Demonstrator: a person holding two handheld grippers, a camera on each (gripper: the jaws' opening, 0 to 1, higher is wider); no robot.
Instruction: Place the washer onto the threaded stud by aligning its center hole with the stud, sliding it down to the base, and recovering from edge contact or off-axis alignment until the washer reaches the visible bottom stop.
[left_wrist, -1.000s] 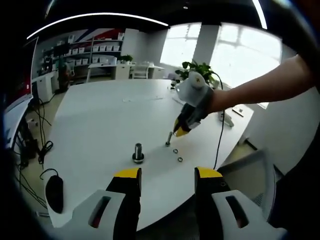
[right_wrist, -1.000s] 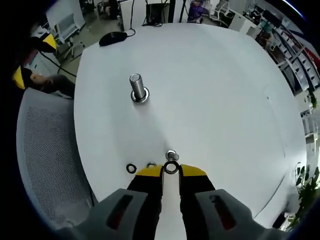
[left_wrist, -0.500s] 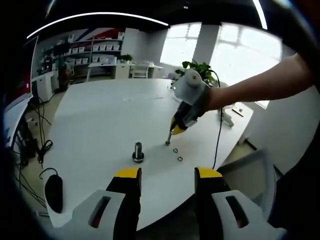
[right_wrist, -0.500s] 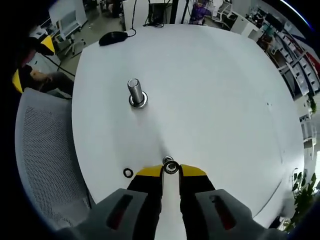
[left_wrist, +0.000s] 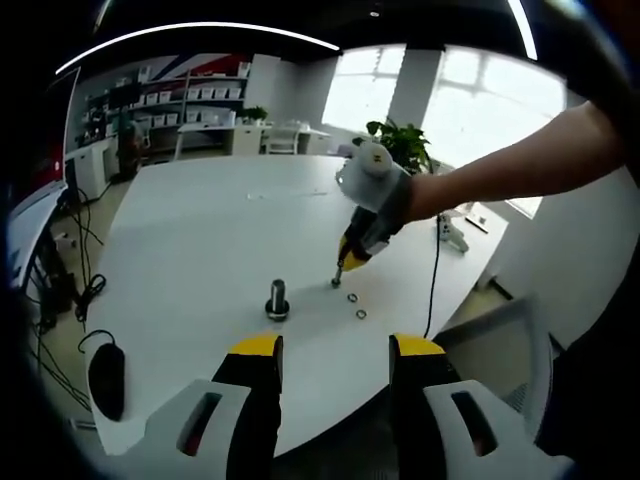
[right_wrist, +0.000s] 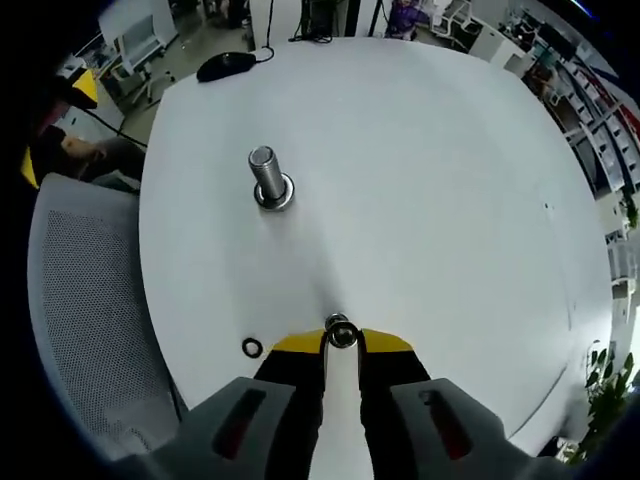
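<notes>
Right tongs (right_wrist: 342, 342) pinching a washer (right_wrist: 341, 332) above the white bench (right_wrist: 430, 180), threaded stud (right_wrist: 265, 175) upright toward the middle, spare washer (right_wrist: 252, 347) near the bench edge, left tongs (left_wrist: 332, 360) wide, empty.

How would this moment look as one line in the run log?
right tool: shut on washer, above table | left tool: open, idle | threaded stud: upright, bare | spare washers: on table

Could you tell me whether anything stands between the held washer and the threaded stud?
Nothing visible does. The right gripper holds the washer, and only bare white table lies between it and the threaded stud. A spare washer lies off to the side.
</notes>
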